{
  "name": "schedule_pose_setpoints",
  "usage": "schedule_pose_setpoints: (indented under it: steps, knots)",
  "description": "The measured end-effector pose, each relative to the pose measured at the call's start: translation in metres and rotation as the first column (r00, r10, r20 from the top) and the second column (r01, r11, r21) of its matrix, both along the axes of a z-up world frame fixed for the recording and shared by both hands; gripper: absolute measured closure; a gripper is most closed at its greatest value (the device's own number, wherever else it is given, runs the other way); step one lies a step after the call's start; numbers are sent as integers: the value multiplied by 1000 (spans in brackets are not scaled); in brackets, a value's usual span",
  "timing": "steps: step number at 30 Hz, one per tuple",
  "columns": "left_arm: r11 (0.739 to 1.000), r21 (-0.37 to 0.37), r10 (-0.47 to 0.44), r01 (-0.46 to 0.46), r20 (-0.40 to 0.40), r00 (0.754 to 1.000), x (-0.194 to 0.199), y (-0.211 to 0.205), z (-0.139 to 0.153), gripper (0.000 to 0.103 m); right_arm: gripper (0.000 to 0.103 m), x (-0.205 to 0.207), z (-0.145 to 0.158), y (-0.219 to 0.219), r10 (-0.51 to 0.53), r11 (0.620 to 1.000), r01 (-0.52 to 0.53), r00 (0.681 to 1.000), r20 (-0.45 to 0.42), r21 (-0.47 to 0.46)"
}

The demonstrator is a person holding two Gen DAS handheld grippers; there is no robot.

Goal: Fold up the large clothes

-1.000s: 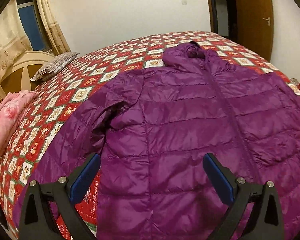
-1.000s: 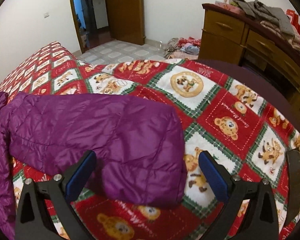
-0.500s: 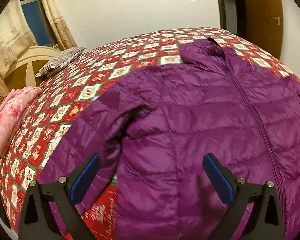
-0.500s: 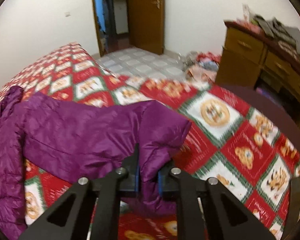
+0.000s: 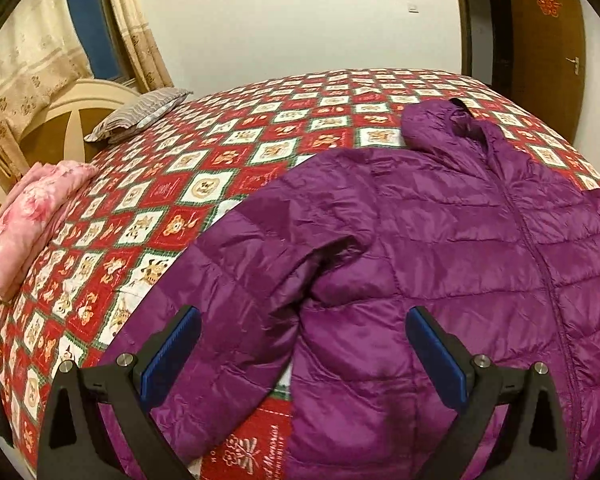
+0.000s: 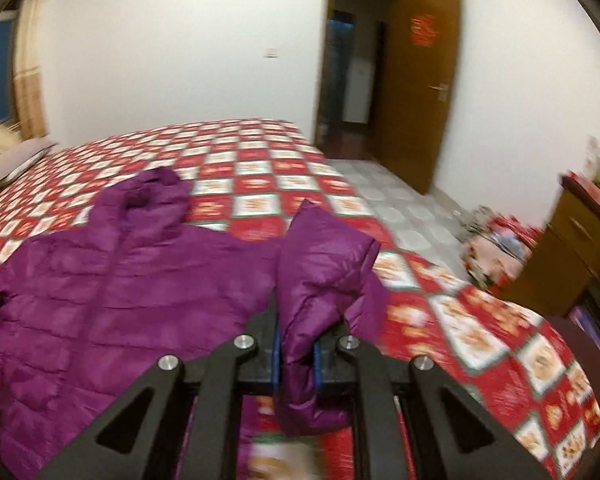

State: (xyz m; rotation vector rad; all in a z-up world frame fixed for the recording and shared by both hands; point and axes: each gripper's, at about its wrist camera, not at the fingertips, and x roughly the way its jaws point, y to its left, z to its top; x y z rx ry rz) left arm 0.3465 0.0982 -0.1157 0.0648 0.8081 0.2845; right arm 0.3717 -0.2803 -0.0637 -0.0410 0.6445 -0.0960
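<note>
A purple quilted hooded jacket (image 5: 440,240) lies front up on the bed, zipper shut, hood toward the far side. Its one sleeve (image 5: 228,300) lies spread toward the near left. My left gripper (image 5: 300,352) is open and empty, hovering over that sleeve and the jacket's side. In the right wrist view the jacket body (image 6: 120,300) lies at left. My right gripper (image 6: 296,354) is shut on the other sleeve's cuff (image 6: 324,272) and holds it lifted and bent over toward the jacket body.
The bed has a red, white and green patterned cover (image 5: 204,184). A striped pillow (image 5: 136,116) and a folded pink blanket (image 5: 32,216) lie at its left end. A wooden dresser (image 6: 572,256), clothes on the floor (image 6: 496,236) and an open door (image 6: 416,84) are at right.
My right gripper closed on the sleeve cuff, lifted it and swung it left toward the jacket body. My left gripper drifted left over the other sleeve, still open.
</note>
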Motion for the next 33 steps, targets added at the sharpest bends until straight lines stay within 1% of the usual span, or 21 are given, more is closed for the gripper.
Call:
schedule_pose_setpoints:
  steps: [6,9,11,12,13,14,15,17,20,22,25,28,29,31,33]
  knots:
    - [999,9,34,-34,-13,999,2,18,-8,1,89,20,-35,85,145,989,-146,989,-38,-29]
    - [999,0,44,-44,-21,999,3,24,-10,1,89,27,-51,113,204,978,-206,977,-68,-17]
    - [999,-7,40,-40,-26,999,3,24,-9,1,84,29,-60,128,239,970,-241,966,-100,-10]
    - [999,-7,37,-37,-24,999,2,23,-7,1,70,28,-61,133,247,968,-250,963,-107,-11]
    - [999,-8,31,-31,-19,999,2,21,-5,1,46,24,-61,137,261,965,-264,959,-113,-8]
    - [1000,-8,26,-26,-14,1000,2,18,-3,1,38,16,-59,138,278,960,-279,955,-106,0]
    - [1000,-8,21,-21,-10,1000,2,15,0,1,35,7,-57,137,293,956,-294,952,-89,2]
    - [1000,-12,11,-11,-4,1000,4,6,4,1,35,-9,-52,134,301,952,-305,950,-87,-37]
    - [1000,-20,-9,9,6,1000,8,-14,11,1,33,-31,-42,122,315,946,-319,947,-68,-52]
    - [999,-30,-34,35,14,999,12,-32,16,1,28,-40,-39,108,286,954,-290,956,-58,-78]
    - [993,-54,-101,102,20,995,19,-67,20,1,25,-43,-40,80,208,973,-213,976,-61,-91]
    - [982,-99,-164,164,8,986,32,-104,16,1,25,-34,-49,49,119,990,-125,989,-92,-63]
    - [977,-116,-180,179,3,984,38,-114,14,1,25,-33,-52,37,89,995,-94,991,-102,-39]
    - [970,-137,-203,200,-8,979,47,-131,9,1,25,-33,-55,20,60,998,-62,992,-109,-16]
    - [962,-154,-232,227,-21,972,59,-150,0,1,25,-33,-59,8,34,999,-37,993,-115,-23]
